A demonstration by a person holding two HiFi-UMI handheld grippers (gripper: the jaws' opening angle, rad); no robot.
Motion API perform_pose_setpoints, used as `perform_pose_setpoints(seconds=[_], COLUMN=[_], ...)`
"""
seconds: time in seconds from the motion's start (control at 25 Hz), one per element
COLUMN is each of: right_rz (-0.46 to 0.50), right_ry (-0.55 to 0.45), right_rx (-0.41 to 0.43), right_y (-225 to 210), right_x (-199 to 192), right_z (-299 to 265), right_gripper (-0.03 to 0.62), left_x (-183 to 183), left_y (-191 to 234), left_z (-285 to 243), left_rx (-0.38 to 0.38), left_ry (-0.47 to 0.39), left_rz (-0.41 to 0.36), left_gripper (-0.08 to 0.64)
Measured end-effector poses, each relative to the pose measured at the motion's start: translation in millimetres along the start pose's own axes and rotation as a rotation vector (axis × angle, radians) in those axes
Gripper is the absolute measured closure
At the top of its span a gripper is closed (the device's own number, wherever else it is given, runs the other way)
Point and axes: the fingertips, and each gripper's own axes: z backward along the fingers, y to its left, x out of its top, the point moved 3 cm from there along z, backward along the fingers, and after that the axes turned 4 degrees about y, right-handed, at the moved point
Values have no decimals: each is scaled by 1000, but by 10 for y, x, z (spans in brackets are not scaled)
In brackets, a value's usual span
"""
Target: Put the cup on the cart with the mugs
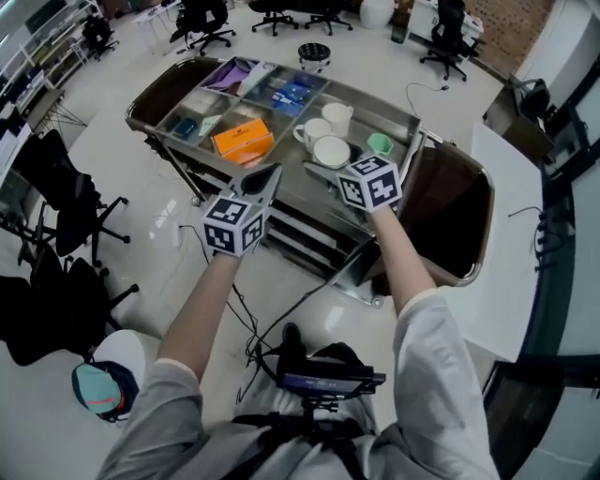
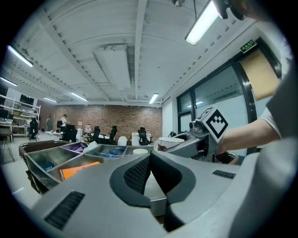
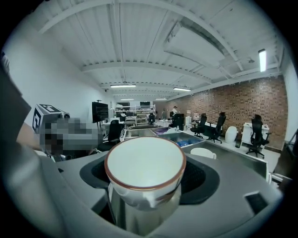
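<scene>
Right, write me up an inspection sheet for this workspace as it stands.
Surface: steel cart, top divided into compartments.
Job's things: white cup with a brown rim, held beside two white mugs standing on the cart; contact with the cart cannot be told.
Clutter: orange box, blue packets, green item.
Grippers: right gripper shut on the cup; left gripper shut, empty.
Cables: black cables on the floor by the cart.
Surroundings: office chairs, brown tub beside the cart.

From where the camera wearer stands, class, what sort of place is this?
Probably an open-plan office or lab workspace: black swivel office chairs stand about, a red brick back wall closes the long room, and a stainless steel compartment cart holds supplies.
</scene>
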Motion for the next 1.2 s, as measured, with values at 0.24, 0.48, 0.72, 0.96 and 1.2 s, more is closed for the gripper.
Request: perform_pose_setpoints(seconds=[0.24,0.48,0.72,0.96,1.2], right_rz=[46,83,91,92,112], right_ry=[57,116,164,209,221], right_rx=[132,222,244,241,260], right_y=[17,57,45,12,39], right_x=[-142,-253,-351,-501,-586], right_z=[-394,-765,-1022,-1143,-1187], right_gripper=[179,179,179,179,178], left_x=[-33,-96,-202,-275,-342], left_y=[170,284,419,460,470], left_z=[-94,-90,-43,-7,6], left_rx=[38,90,138,161,173], left_ry=[5,10,15,20,29], left_rz=[33,46,78,91,100], left_gripper=[557,557,557,557,557])
